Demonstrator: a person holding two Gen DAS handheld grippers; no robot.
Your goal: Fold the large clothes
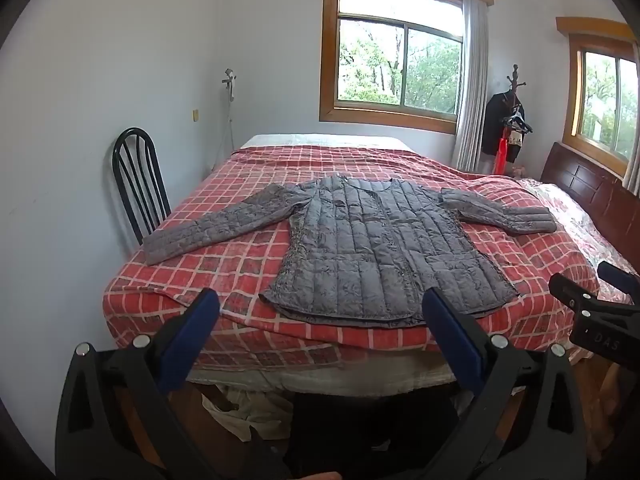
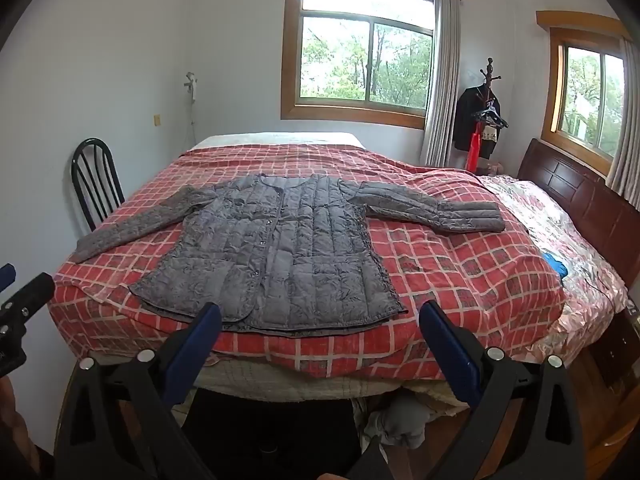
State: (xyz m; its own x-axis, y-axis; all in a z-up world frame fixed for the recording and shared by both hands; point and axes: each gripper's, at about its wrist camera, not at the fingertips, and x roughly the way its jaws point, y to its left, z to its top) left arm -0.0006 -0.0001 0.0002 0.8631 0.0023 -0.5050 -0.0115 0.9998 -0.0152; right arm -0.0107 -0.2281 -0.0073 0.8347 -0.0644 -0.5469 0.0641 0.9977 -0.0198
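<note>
Blue pads: the left gripper (image 1: 320, 308) and the right gripper (image 2: 320, 320) each show blue-faced fingers (image 1: 452, 340) spread as wide as they go, nothing between them, both hanging short of the bed's near edge and tipped downward.
Under the bed edge: loose pale cloth (image 1: 236, 412) lies bunched below the mattress; a low approach could snag it instead of the garment.
Near hem: the grey quilted jacket (image 2: 276, 248) lies flat, front up, on the red checked bedspread (image 2: 460, 280), its hem (image 1: 352, 312) just inside the bed's near edge. A pinch taken too deep here would likely catch the bedspread along with the hem, and the whole cover would lift.
Jacket body: the puffy, slick-looking filling probably slips; a shallow pinch may lose one layer of the placket (image 2: 264, 240) and leave the fold skewed.
Sleeves: the left sleeve (image 1: 208, 232) runs out towards the bed's left edge, the right sleeve (image 2: 432, 208) towards the headboard side. Folding the body first could trap them crooked.
Left side: the black metal chair (image 1: 138, 184) stands just beside the bed, near the left cuff; a wide swing risks knocking it.
Right side: the blue object (image 2: 554, 266) sits on the shiny floral sheet (image 2: 580, 276), well apart from the jacket.
Far: the coat stand (image 2: 486, 116) and windows pose no evident risk.
</note>
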